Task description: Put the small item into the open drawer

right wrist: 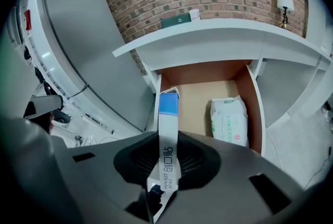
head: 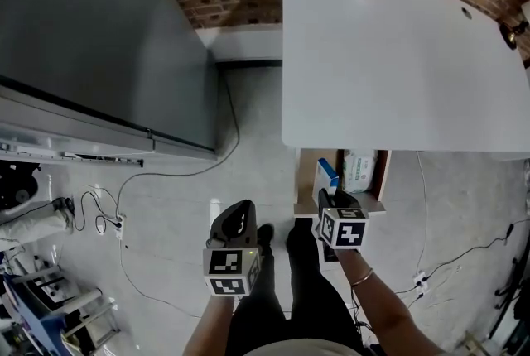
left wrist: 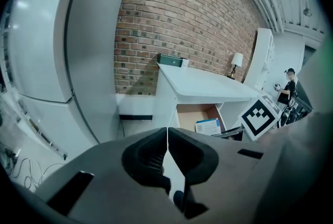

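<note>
Two tongs, left tongs pressed together, right tongs pinching one box, one packet in one drawer

a thin white carton with a blue end sat edge-on, clamped between the right gripper's jaws and jutting forward toward the open, brown-lined drawer just ahead.

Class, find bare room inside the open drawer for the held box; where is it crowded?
Free: the tan floor of the open wooden drawer, between the held blue-and-white box and the white-green plastic pack. Crowded: the right side, where that pack lies.
</note>
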`<state>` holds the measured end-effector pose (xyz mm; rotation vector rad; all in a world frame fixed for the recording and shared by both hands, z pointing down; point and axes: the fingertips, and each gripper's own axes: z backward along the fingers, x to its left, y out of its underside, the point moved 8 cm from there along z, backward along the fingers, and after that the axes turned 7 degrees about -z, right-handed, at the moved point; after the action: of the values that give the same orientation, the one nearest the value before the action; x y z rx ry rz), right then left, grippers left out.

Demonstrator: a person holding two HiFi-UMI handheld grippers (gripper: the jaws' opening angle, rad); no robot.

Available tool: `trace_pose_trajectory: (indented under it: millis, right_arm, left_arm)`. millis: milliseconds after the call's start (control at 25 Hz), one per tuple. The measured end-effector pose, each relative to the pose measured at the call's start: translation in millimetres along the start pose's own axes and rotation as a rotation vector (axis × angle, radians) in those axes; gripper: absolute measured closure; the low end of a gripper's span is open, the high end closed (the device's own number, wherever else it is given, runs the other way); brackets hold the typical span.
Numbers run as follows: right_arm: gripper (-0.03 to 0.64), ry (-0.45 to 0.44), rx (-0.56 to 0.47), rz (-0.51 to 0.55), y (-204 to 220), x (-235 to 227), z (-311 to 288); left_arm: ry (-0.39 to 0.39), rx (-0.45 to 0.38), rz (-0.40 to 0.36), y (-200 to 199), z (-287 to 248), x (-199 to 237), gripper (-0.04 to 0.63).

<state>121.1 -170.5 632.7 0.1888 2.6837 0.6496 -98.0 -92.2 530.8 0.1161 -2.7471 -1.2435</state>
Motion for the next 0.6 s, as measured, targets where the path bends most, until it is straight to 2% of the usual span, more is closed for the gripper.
trace_pose_trajectory:
  millis: [600]
  right_arm:
    - [0.532, 0.173, 0.111, -0.002, 13.7, -12.9, -92.4]
  left_arm:
    - [-0.032, 0.027, 0.066, 32.2, -22.3, 31.0, 0.569]
